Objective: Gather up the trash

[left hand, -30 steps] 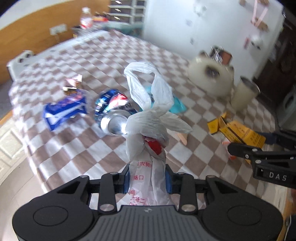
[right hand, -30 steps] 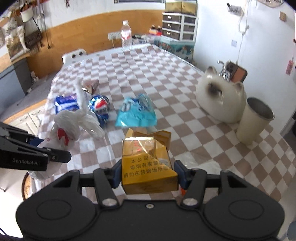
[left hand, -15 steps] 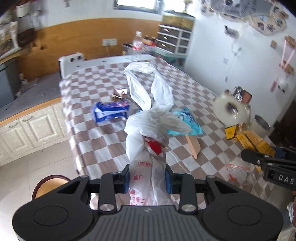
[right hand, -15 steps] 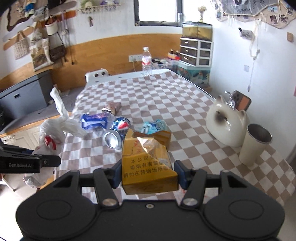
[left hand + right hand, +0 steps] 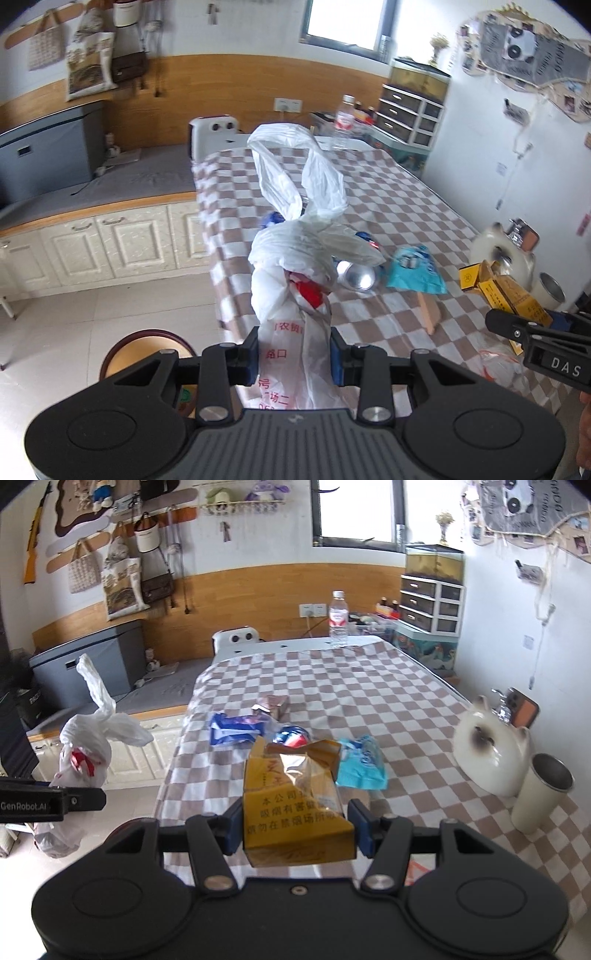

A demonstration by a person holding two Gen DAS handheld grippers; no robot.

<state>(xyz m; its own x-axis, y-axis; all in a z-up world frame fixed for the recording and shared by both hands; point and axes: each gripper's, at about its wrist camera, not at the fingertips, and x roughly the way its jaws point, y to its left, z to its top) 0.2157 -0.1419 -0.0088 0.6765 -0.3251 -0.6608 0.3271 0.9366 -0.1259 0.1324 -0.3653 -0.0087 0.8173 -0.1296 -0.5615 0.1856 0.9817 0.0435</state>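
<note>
The left hand-held gripper [image 5: 294,356] clamps the knotted white trash bag [image 5: 295,258]; the right hand-held gripper [image 5: 298,825] clamps a yellow carton [image 5: 295,801]. Remaining on the table [image 5: 369,672]: crushed can [image 5: 291,736], blue wrapper [image 5: 232,729], teal packet [image 5: 362,764].

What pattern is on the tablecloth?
Brown-and-white checks on the tablecloth, clearest in the right wrist view.

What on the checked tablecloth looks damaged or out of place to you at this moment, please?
A crushed drink can lies on its side among a blue wrapper and a teal packet strewn across the tablecloth. The yellow carton in the right gripper is torn open on top.
</note>
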